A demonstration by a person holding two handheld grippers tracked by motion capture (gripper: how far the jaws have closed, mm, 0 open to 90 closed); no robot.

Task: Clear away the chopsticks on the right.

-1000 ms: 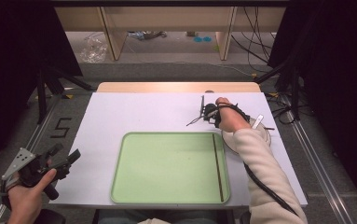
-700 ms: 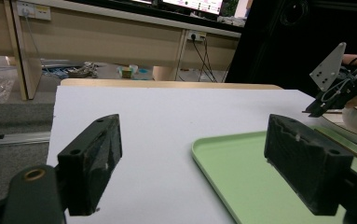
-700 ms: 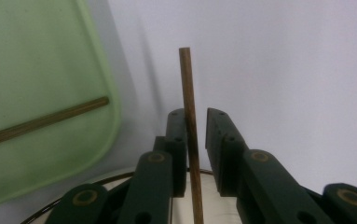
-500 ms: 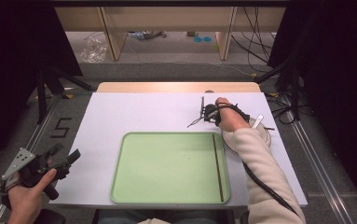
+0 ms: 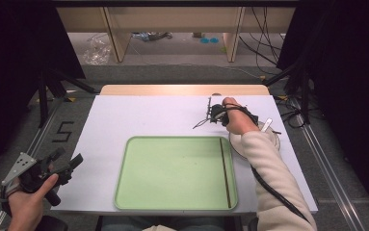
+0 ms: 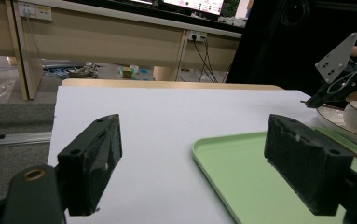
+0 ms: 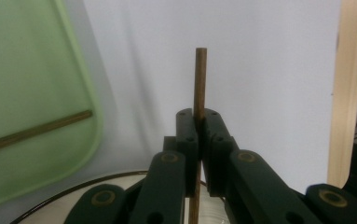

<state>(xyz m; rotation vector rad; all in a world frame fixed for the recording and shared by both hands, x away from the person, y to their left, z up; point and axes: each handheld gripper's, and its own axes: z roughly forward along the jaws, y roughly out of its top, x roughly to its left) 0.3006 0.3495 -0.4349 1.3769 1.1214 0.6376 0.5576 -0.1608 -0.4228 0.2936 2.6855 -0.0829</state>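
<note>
- We see a thin, round, dark-brown chopstick clamped between the jaws of the right gripper; the jaws have just been closing and now press on it from both sides.
- In the right gripper view the stick's blunt, flat-cut tip stands beyond the jaw tips, and its shaft runs back between them toward the plate below.
- Its long axis lies along the gripper's own line, pointing away from the hand over the white table sheet.
- In the high view the right gripper is at the far right of the sheet, just beside the white plate; the held stick is too thin there for us to trace.
- A second chopstick lies flat in the green tray, along its right rim.
- Our left gripper is held at the near left corner, its jaws wide apart with nothing between them.
</note>
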